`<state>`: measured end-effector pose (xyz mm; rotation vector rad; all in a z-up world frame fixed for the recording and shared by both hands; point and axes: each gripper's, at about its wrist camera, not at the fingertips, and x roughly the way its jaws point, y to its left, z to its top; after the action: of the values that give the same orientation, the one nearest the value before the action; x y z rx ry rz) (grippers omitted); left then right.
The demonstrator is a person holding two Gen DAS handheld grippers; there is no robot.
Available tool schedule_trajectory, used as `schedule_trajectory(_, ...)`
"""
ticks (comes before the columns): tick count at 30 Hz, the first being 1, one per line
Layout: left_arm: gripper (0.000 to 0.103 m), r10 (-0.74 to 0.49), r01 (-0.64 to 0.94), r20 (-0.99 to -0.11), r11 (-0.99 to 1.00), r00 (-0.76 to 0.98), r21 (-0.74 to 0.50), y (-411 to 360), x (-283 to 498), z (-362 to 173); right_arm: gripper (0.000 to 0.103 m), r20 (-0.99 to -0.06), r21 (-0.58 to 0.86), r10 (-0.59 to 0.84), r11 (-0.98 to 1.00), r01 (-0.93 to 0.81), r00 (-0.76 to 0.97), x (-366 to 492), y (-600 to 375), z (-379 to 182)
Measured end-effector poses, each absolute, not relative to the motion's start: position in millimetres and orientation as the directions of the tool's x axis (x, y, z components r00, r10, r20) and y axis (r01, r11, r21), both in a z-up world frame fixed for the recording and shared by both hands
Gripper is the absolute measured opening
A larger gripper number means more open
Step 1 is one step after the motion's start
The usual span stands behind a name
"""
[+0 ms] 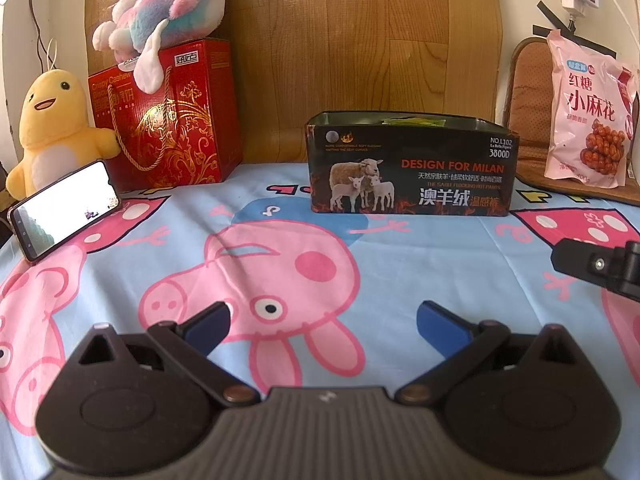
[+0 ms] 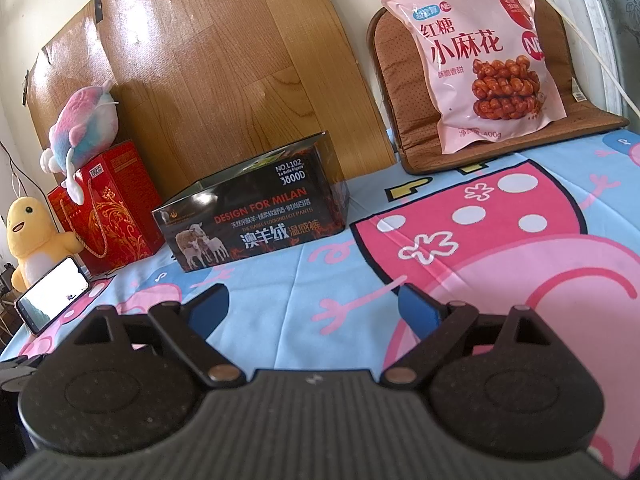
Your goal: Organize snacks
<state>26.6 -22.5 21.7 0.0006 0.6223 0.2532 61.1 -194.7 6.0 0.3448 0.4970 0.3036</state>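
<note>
Left gripper (image 1: 324, 326): hovering low over the bedsheet, jaws spread wide, blue pads (image 1: 210, 326) holding nothing.
Right gripper (image 2: 314, 312): hovering above the bedsheet, jaws spread wide, nothing between the blue pads (image 2: 418, 312); visible in part at the right edge of the left wrist view.
Bedsheet (image 1: 400, 272): light blue with pink cartoon pig print, spread flat, carrying everything listed below.
Phone (image 1: 64, 210): near the left edge of the bedsheet, propped at a tilt, screen lit, just in front of the yellow plush.
Black tin (image 1: 412, 164): open-topped rectangular box printed with sheep and "DESIGN FOR MILAN", upright toward the far edge of the bedsheet, roughly at mid-width; yellow-green contents just visible above the rim, not identifiable.
Yellow plush (image 1: 52, 128): upright at the far left corner, touching the red gift box.
Red gift box (image 1: 168, 116): with gold pattern and rope handle, upright at the far left, well apart from the black tin.
Pastel plush (image 1: 168, 12): pink, blue and white, lying on top of the red gift box.
Brown cushion (image 2: 404, 80): at the far right corner, leaning against the wall.
Snack bag (image 2: 484, 56): pink sealed packet showing fried dough twists, resting on the brown cushion, leaning back, well apart from the black tin.
Wood-grain panel (image 1: 360, 40): taped upright to the wall behind the black tin and red gift box.
</note>
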Motion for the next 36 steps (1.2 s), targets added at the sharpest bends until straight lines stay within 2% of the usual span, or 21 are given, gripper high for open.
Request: schedule_trajectory(36, 0.103, 0.234, -0.23, -0.566, 0.97, 0.791, 0.08, -24.0, 26.9, 24.0, 0.094, -0.409, 0.392, 0.363, 0.899, -0.198, 0.837, 60.8, -194.3, 5.9)
